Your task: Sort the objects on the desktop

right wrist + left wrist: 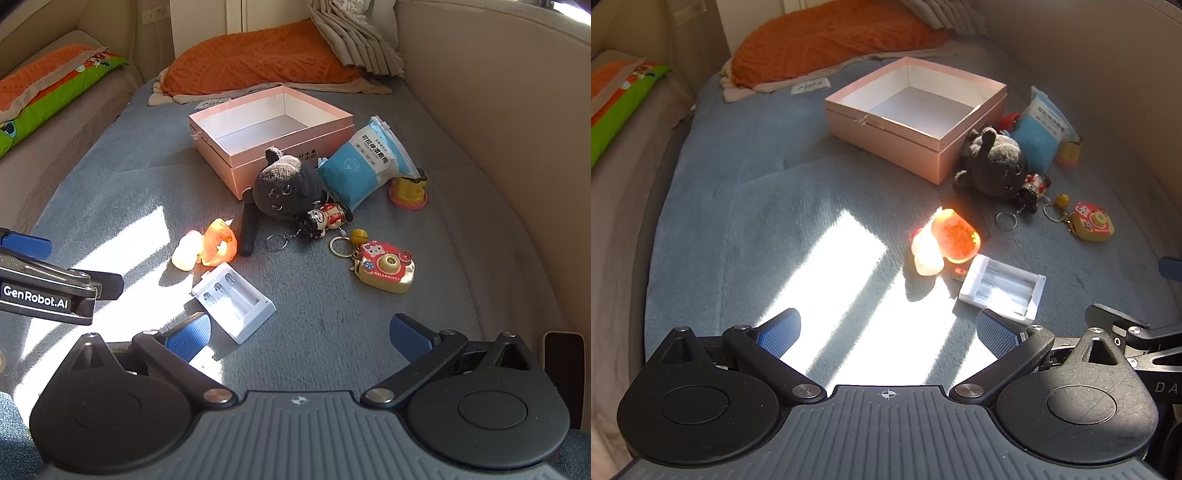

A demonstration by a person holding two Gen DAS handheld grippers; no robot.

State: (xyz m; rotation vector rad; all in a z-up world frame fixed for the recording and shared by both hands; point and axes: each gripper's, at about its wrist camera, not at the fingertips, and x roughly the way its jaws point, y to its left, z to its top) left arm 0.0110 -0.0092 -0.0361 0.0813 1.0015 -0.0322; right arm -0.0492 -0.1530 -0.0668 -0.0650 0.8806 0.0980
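Observation:
An open pink box (882, 129) (236, 162) stands empty on the grey blanket. Beside it lie a dark plush toy (993, 162) (284, 184), a blue cotton pack (1039, 129) (365, 162), a doll keychain (1034, 186) (325, 219), a toy camera keychain (1093, 221) (384, 267), an orange mushroom lamp (945, 240) (210, 247), a white battery charger (1003, 288) (232, 299) and a yellow cup toy (408, 190). My left gripper (888, 330) is open and empty, short of the lamp. My right gripper (299, 332) is open and empty, just before the charger.
An orange pillow (258, 59) lies behind the box. A green and orange bolster (55, 88) sits on the left ledge. A padded wall (498, 110) curves along the right. A black stick (248, 232) lies by the plush. Sunlight patches fall on the blanket (738, 221).

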